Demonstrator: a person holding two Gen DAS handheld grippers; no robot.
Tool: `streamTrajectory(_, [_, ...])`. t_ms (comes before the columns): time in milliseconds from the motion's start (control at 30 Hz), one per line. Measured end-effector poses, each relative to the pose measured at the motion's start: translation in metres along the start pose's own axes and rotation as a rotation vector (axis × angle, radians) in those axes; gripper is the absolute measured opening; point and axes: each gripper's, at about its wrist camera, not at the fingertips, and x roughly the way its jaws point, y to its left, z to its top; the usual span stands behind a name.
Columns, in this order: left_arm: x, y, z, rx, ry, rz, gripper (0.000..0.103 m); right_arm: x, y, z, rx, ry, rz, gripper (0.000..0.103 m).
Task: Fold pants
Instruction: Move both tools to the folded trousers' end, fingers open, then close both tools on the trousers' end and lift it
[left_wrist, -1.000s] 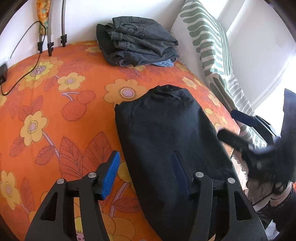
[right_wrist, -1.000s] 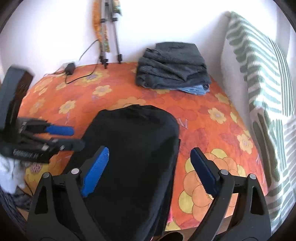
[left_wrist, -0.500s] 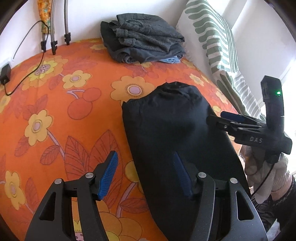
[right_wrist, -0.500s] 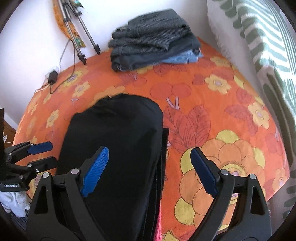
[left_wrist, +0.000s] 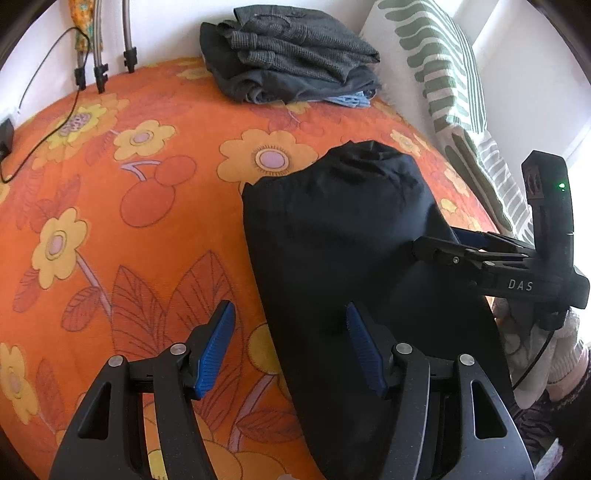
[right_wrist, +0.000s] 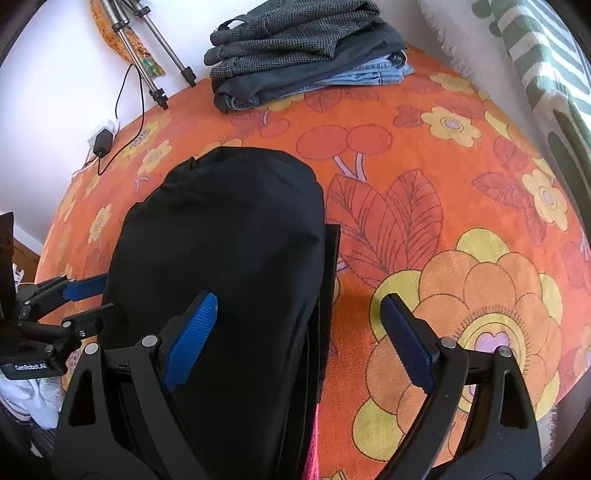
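Note:
Black pants (left_wrist: 343, 229) lie folded lengthwise on the orange flowered bed cover, one end near me and the other toward the middle of the bed; they also show in the right wrist view (right_wrist: 229, 258). My left gripper (left_wrist: 291, 343) is open and empty, straddling the pants' left edge near their near end. My right gripper (right_wrist: 299, 339) is open and empty, straddling the pants' right edge. Each gripper shows in the other's view, the right one (left_wrist: 443, 240) at the pants' right side, the left one (right_wrist: 88, 299) at their left side.
A stack of folded grey and blue clothes (left_wrist: 288, 55) sits at the far side of the bed (left_wrist: 110, 184) by the wall. A green-striped pillow (left_wrist: 443, 74) stands along the right. Tripod legs (left_wrist: 99, 44) and a charger cable (left_wrist: 37, 110) are at the far left.
Both grippers have moved forward and lower over the pants' near end. The right gripper has swung in from off the bed's edge to the pants' right edge. Both stayed open.

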Motion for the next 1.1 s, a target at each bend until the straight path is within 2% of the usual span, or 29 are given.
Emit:
streamTrajectory(267, [0.005, 0.001, 0.002, -0.021, -0.002, -0.023, 0.065, 0.0, 0.002, -0.001, -0.031, -0.006, 0.011, 0.093])
streamTrajectory(433, [0.006, 0.002, 0.004, -0.041, -0.007, -0.045, 0.065, 0.001, 0.003, -0.001, -0.047, -0.012, 0.025, 0.089])
streamTrajectory(633, [0.009, -0.008, 0.004, -0.009, -0.012, -0.073, 0.063, 0.001, 0.012, -0.005, -0.087, -0.03, 0.004, 0.078])
streamTrajectory(700, [0.011, -0.012, 0.004, 0.003, -0.017, -0.074, 0.06, 0.0, 0.014, -0.006, -0.099, -0.031, 0.02, 0.066])
streamTrajectory(767, [0.012, -0.014, 0.005, 0.003, -0.021, -0.075, 0.052, 0.0, 0.015, -0.006, -0.097, -0.033, 0.022, 0.064])
streamTrajectory(833, [0.012, -0.012, 0.006, -0.009, -0.024, -0.08, 0.049, -0.001, 0.014, -0.007, -0.088, -0.035, 0.029, 0.058])
streamTrajectory(900, [0.012, -0.011, 0.006, -0.019, -0.029, -0.085, 0.037, -0.002, 0.011, -0.007, -0.069, -0.037, 0.046, 0.049])
streamTrajectory(967, [0.012, -0.01, 0.007, -0.025, -0.035, -0.082, 0.031, -0.002, 0.009, -0.007, -0.05, -0.035, 0.066, 0.043])
streamTrajectory(1100, [0.011, -0.009, 0.007, -0.031, -0.043, -0.081, 0.025, -0.002, 0.007, -0.007, -0.019, -0.035, 0.082, 0.036])
